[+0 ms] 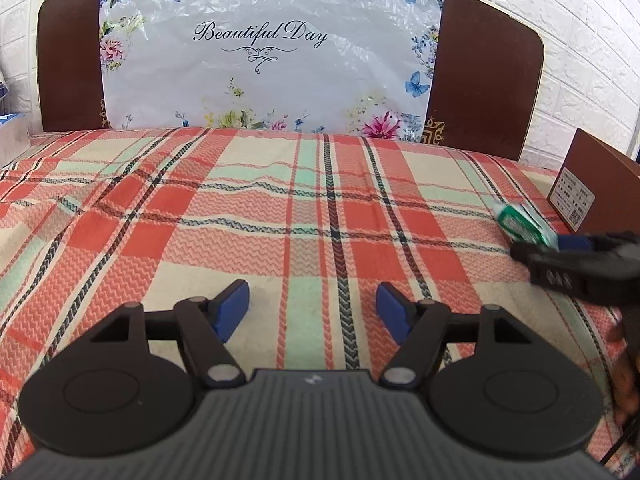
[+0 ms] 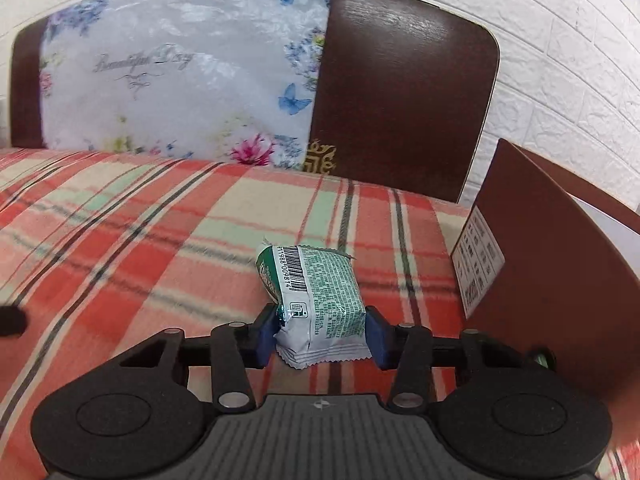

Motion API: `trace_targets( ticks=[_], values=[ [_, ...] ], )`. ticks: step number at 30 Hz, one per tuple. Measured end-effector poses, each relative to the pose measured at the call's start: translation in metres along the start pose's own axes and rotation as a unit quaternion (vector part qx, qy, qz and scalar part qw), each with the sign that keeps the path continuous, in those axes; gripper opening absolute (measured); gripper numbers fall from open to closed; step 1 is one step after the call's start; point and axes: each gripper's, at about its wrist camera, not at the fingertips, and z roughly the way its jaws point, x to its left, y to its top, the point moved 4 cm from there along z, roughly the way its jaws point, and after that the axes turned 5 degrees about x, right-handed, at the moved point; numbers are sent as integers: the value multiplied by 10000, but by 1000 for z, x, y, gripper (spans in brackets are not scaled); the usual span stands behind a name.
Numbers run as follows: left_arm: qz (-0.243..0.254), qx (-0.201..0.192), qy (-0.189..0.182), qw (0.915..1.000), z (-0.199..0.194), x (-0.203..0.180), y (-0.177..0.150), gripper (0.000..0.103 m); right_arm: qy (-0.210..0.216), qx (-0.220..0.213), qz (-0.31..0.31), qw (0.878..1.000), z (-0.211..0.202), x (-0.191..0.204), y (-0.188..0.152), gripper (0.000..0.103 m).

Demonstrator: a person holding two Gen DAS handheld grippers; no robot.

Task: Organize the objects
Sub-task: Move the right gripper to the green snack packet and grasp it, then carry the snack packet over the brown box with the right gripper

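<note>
Pinching one green and silver snack packet (image 2: 320, 300) between its two blue pads (image 2: 376, 338), the right gripper (image 2: 320, 338) sits low in the middle of the right wrist view. The pads press on the packet's sides near its crimped lower end, and its barcode faces up. Beneath it lies the plaid bedspread (image 2: 140, 240), striped in red, cream and mint.

One brown cardboard box (image 2: 552, 280) stands at the right edge of that view, just beside the gripper, with one white label (image 2: 478, 256) on its near wall. One dark wooden headboard (image 2: 404, 80) fills the upper right, and one plastic-wrapped floral cushion (image 2: 180, 72) printed "Beautiful Day" leans against it in the upper left.

In the left wrist view the left gripper (image 1: 313, 316) is at the bottom centre, its two blue pads (image 1: 234, 312) spread well apart with only bedspread between them. At the right edge of this frame the right gripper (image 1: 576, 268) appears blurred, the same packet (image 1: 524, 224) sticking out of it toward the box (image 1: 600, 188) in the right corner. Part of a hand shows dimly at the lower right edge. The cushion (image 1: 272, 52) takes the upper centre, the headboard (image 1: 488, 68) showing on both sides of it, and white brick-pattern wall (image 1: 592, 40) behind.
</note>
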Motion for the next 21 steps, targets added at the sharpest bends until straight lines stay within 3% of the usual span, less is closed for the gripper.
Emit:
trace_targets(
  ticks=[6,8,9,11,12,13,15,17,21],
  values=[
    [105,43,-12,9999,0,-2,0,76,434,61,-203,9988,-62,7,-47,45],
    [173,79,-2,9998,1,-4,0,78,909,222,235,9953,-81,-5,-59,45],
    [208,108,0,9997,2,-5,0,79,1330,301,741,9879,-90,-19,-66,45],
    [287,184,3,9994,3,-7,1,82,2161,454,1853,9575,-100,-54,-81,46],
    [346,238,-6,9991,4,-9,2,83,2305,492,2278,9448,-103,-71,-89,56],
    [400,290,13,9988,4,-11,3,84,2191,452,2581,9399,-106,-87,-96,56],
    [463,427,-25,9980,5,-18,8,83,1513,261,2684,9510,-117,-110,-105,64],
    [410,520,-264,9975,1,-29,16,75,1031,136,2594,9601,-126,-120,-110,69],
    [557,378,-733,9950,-20,-72,37,74,676,-12,2344,9698,-130,-121,-117,69]
  ],
)
